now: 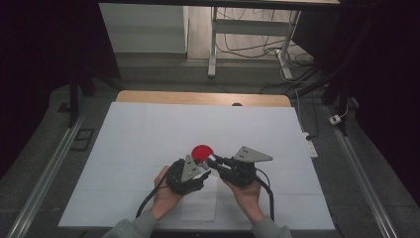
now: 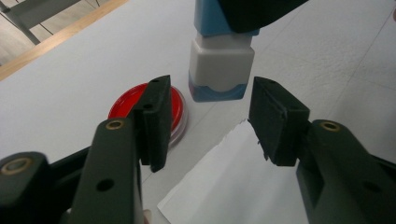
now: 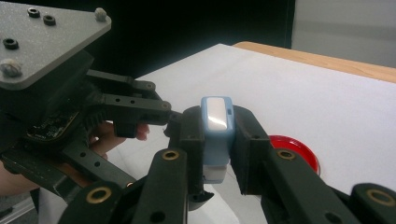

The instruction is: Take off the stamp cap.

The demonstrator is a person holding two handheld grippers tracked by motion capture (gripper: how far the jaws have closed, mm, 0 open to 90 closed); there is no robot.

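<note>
The right claw [image 3: 217, 140] was clamped on a blue-and-white stamp [image 3: 215, 135], held upright just beside the red ink pad [image 2: 175, 109] on the desk [image 1: 148, 139]. The left claw [image 2: 208, 123], jaws apart, faced the stamp's white lower end, the stamp lying directly ahead between them.

glossy plastic stamp [image 3: 216, 135], matt paper sheet [image 2: 233, 186]

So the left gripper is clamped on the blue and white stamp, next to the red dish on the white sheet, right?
Not quite: the right gripper is shut on the blue and white stamp, as the right gripper view shows. The left gripper is open. The red dish does lie beside it.
</note>
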